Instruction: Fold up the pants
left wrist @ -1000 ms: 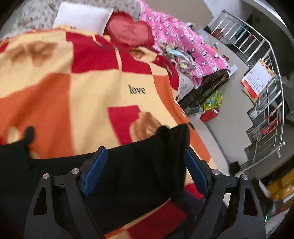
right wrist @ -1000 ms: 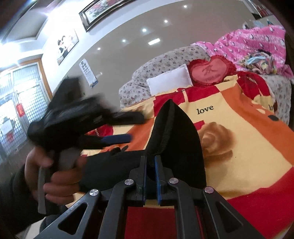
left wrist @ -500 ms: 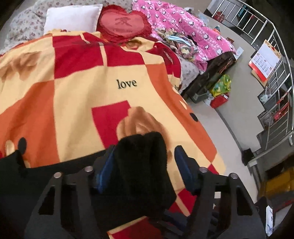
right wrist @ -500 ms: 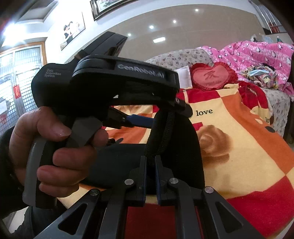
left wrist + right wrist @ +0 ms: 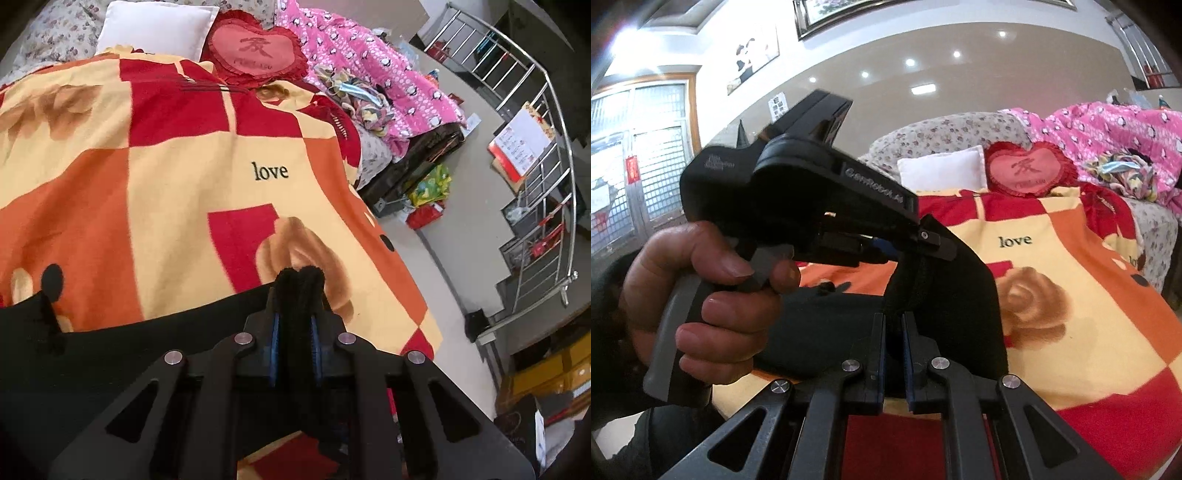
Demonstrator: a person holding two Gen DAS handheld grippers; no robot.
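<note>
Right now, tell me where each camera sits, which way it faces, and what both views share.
Left wrist: on the left hand-held gripper, angled down across the blanket toward the floor; its fingers clamp black pants.
Right wrist: on the right hand-held gripper, facing the wall; shows the left hand.
Shared: pants, blanket, heart cushion.

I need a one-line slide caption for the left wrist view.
Left gripper shut on a bunched edge of black pants above a "love" blanket.
</note>
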